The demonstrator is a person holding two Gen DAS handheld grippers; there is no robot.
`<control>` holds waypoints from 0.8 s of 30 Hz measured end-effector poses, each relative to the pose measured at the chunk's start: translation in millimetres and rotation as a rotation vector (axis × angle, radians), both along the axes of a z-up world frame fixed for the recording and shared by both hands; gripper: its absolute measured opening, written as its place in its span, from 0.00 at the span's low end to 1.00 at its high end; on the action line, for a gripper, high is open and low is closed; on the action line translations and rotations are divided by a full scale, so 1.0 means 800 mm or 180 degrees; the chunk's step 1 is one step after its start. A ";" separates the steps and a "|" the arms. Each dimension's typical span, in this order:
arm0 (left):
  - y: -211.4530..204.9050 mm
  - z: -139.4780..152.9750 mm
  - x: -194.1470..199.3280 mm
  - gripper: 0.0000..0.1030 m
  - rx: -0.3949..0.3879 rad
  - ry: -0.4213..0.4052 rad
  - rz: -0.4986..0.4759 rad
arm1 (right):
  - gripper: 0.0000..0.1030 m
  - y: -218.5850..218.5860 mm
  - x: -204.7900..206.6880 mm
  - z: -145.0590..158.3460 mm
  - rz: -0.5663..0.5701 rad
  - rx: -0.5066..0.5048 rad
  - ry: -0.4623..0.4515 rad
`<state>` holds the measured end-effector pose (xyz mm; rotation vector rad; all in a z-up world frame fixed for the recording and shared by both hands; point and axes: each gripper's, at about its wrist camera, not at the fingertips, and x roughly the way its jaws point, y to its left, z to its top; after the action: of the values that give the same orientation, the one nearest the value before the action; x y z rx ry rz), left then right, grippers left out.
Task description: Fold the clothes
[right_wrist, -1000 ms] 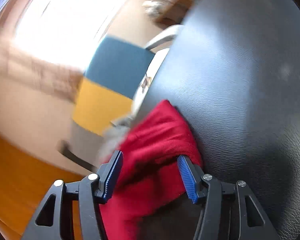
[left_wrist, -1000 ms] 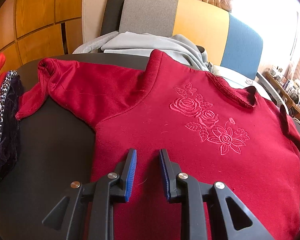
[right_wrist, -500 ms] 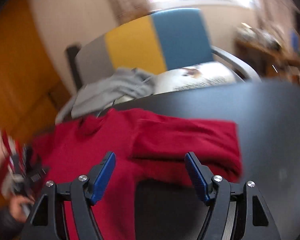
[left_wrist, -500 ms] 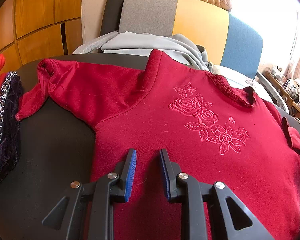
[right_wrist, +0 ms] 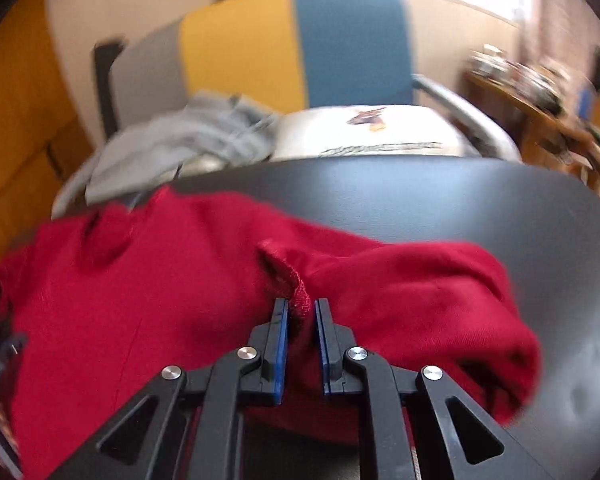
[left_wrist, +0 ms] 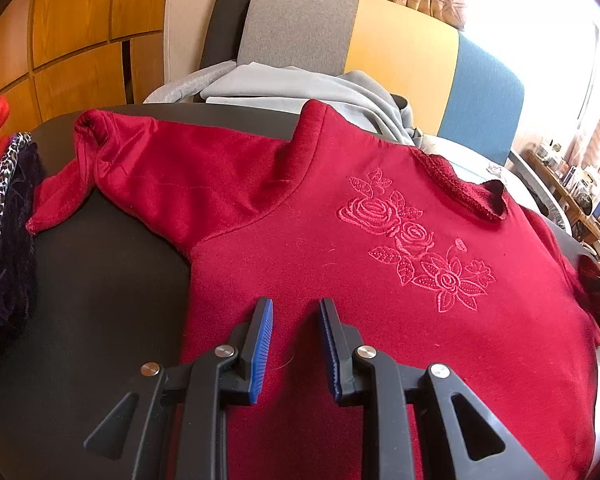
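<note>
Pinching a fold of the red sweater (right_wrist: 148,312) near its sleeve, the right gripper (right_wrist: 301,312) has its fingers nearly closed on the cloth, though that view is blurred. The left gripper (left_wrist: 296,316) hovers over the sweater's lower body, fingers spread and empty. The sweater lies flat on the black bench (left_wrist: 100,300), its right sleeve cut off in the left view. A grey garment (left_wrist: 300,84) sits on the chair (left_wrist: 400,40) behind.
</note>
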<state>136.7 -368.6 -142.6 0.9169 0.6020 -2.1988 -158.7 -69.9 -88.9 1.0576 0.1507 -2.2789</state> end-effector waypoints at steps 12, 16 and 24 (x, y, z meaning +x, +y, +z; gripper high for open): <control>0.000 -0.001 0.000 0.22 0.0008 0.0006 -0.0001 | 0.49 0.360 0.017 -0.007 -0.2069 -0.1672 -0.0657; 0.001 0.001 0.001 0.23 0.0029 -0.0006 -0.0016 | 0.60 0.348 0.049 0.015 -0.1726 -0.1513 -0.0539; 0.017 0.014 0.038 0.23 0.0097 -0.0031 -0.0242 | 0.84 0.150 0.146 0.024 0.0204 -0.1519 -0.0900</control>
<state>166.8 -355.2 -131.6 0.9805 0.6066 -2.2568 -42.1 49.9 -70.0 1.0766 -0.4463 -1.9412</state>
